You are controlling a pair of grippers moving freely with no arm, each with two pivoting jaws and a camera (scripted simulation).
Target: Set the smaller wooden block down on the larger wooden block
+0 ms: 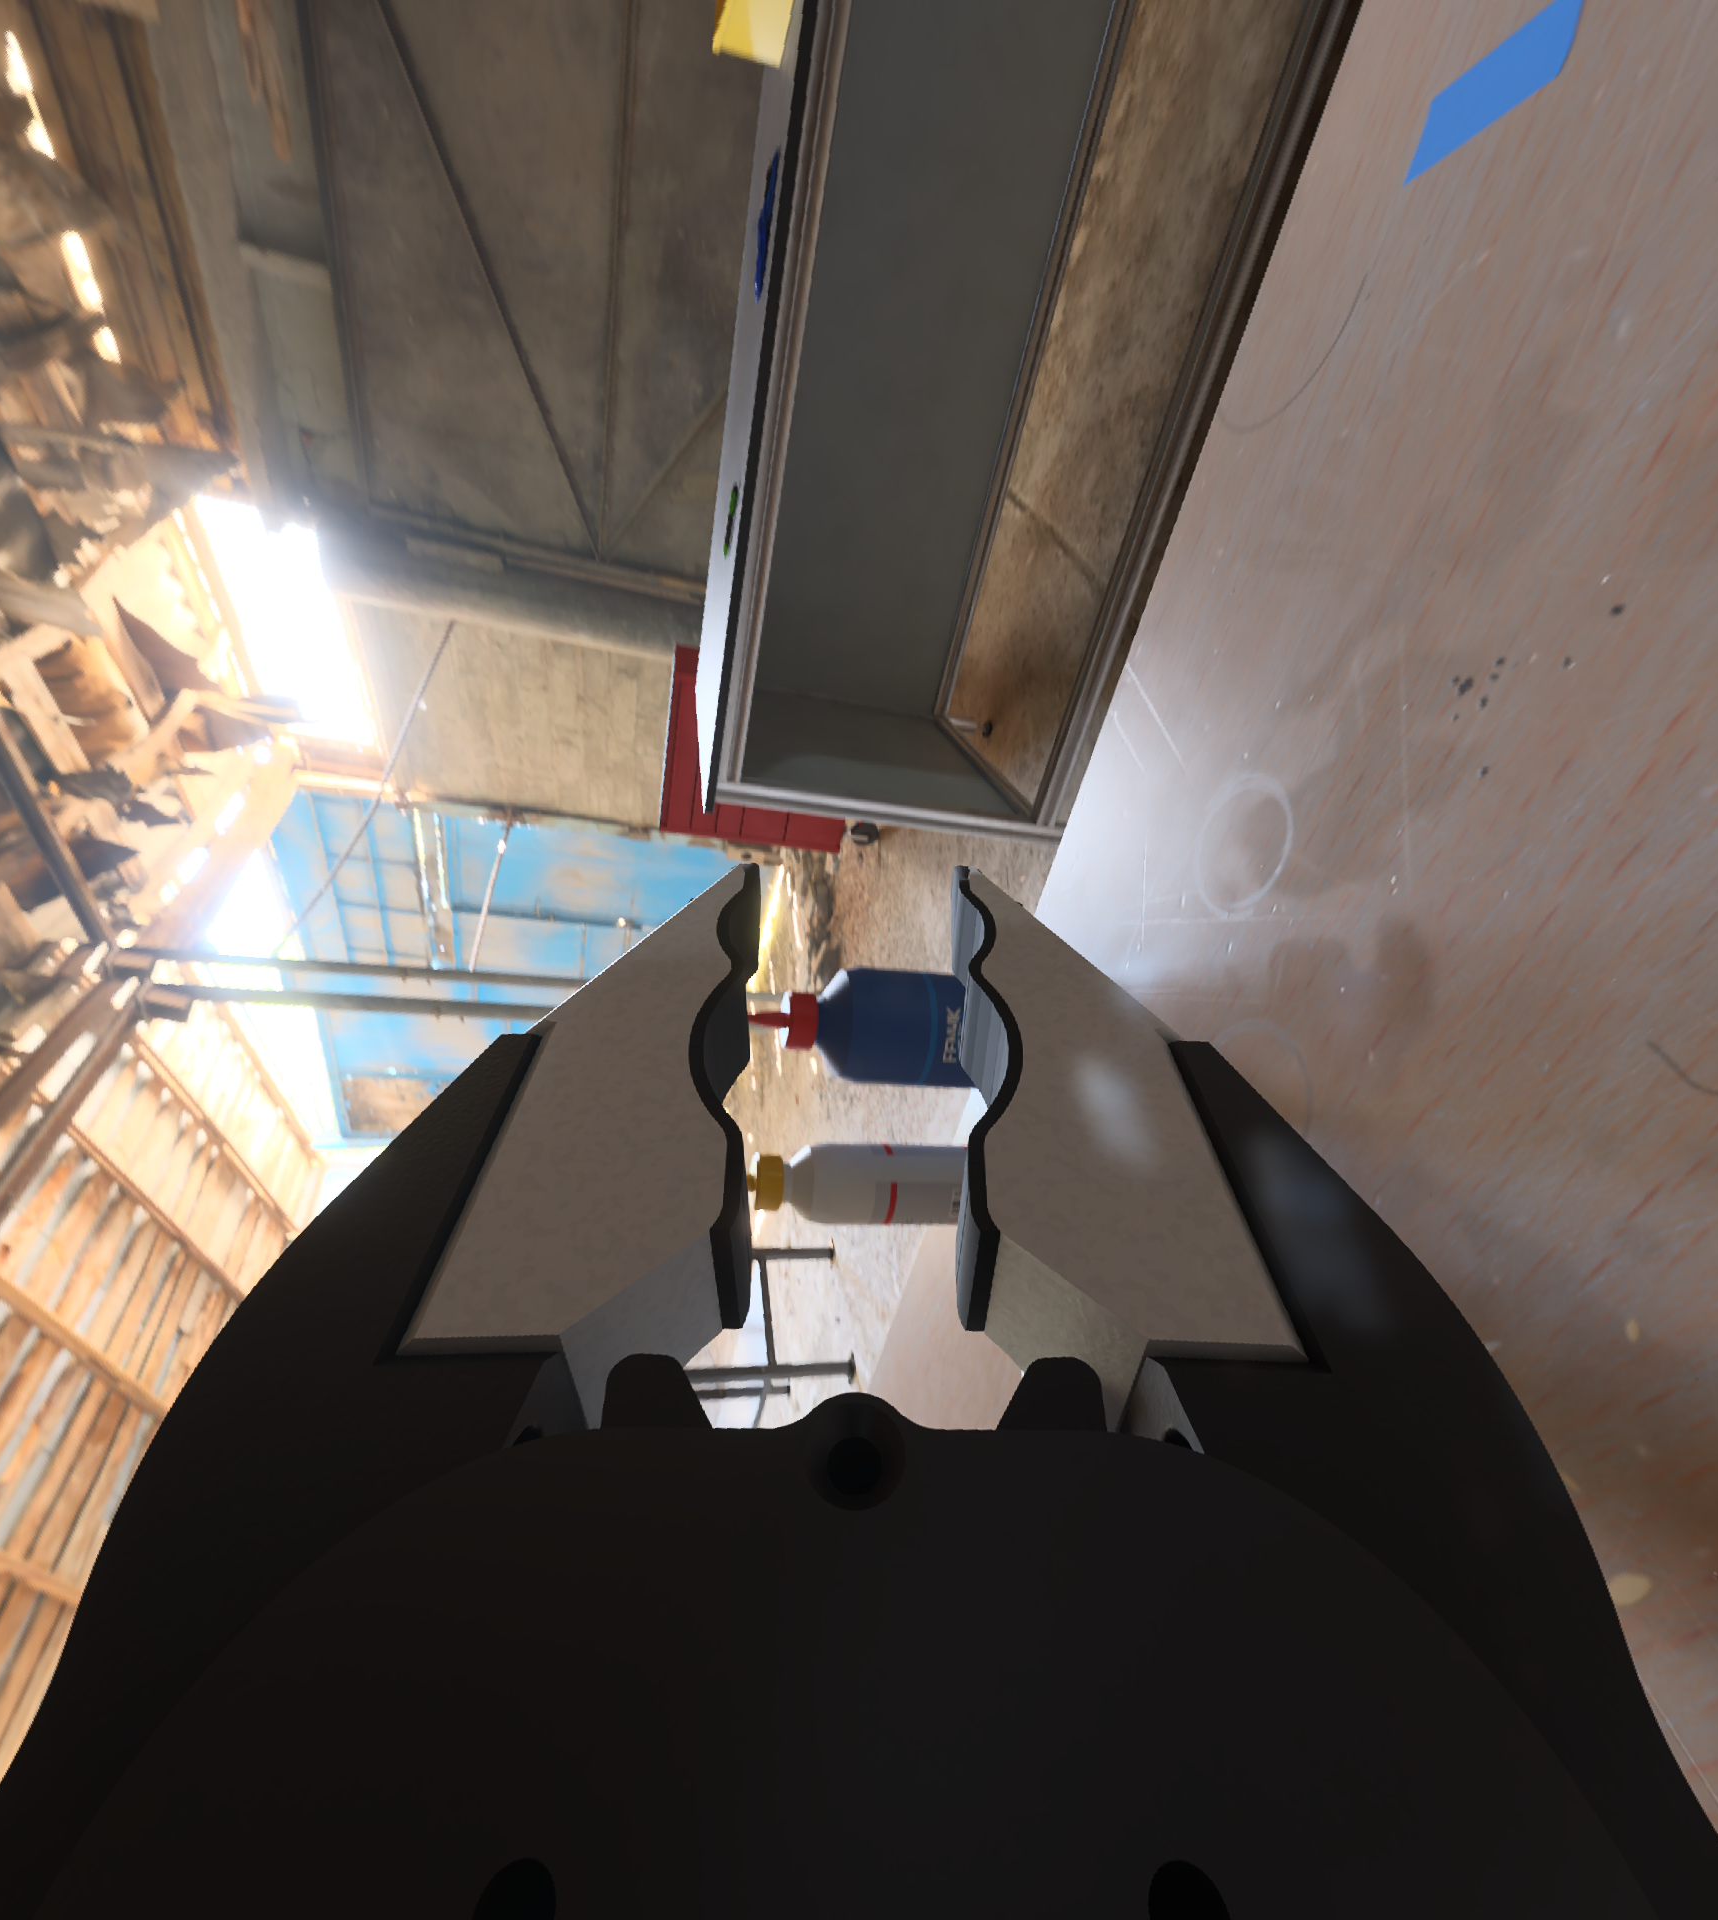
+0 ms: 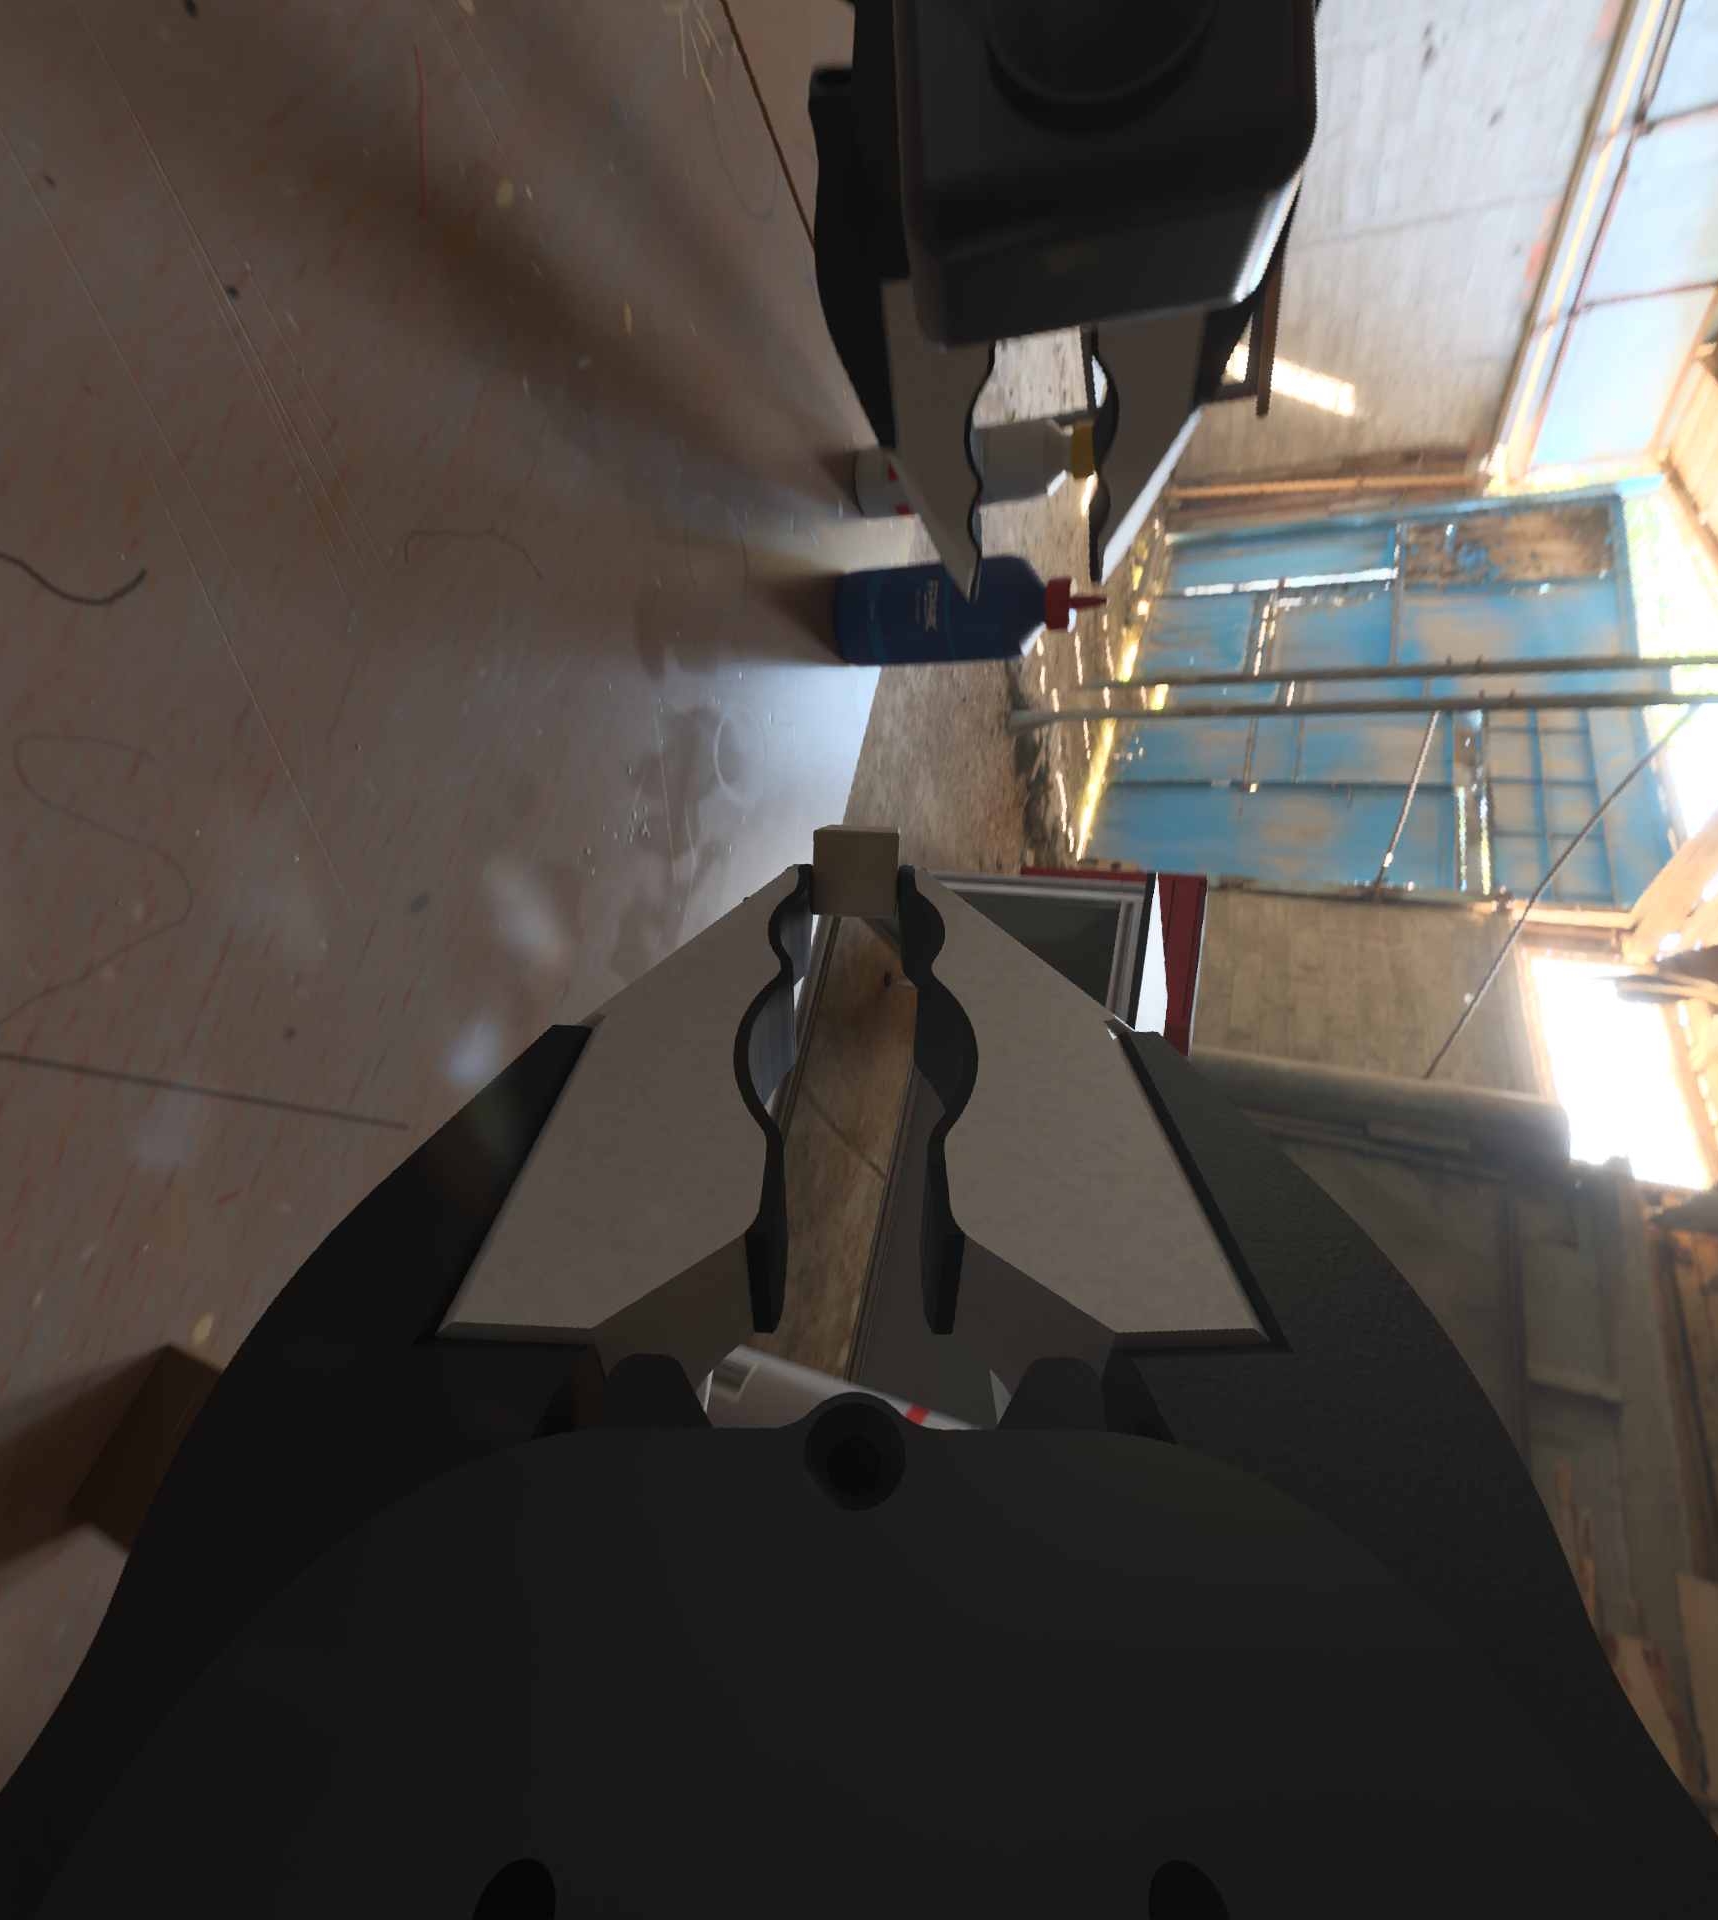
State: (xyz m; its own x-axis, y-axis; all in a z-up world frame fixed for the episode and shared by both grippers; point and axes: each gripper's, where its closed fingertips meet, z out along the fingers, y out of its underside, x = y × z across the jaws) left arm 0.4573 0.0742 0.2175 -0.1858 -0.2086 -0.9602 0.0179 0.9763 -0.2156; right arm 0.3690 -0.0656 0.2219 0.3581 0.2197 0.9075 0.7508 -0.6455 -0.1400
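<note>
While right gripper (image 2: 855, 883) pinches small block (image 2: 853, 871) at fingertips, clear of table (image 2: 211, 520), we judge carry step underway. Left gripper (image 1: 855, 883) parted, empty. Brown block (image 2: 122, 1455) at lower left, possibly larger block; next move needs alignment above it.
</note>
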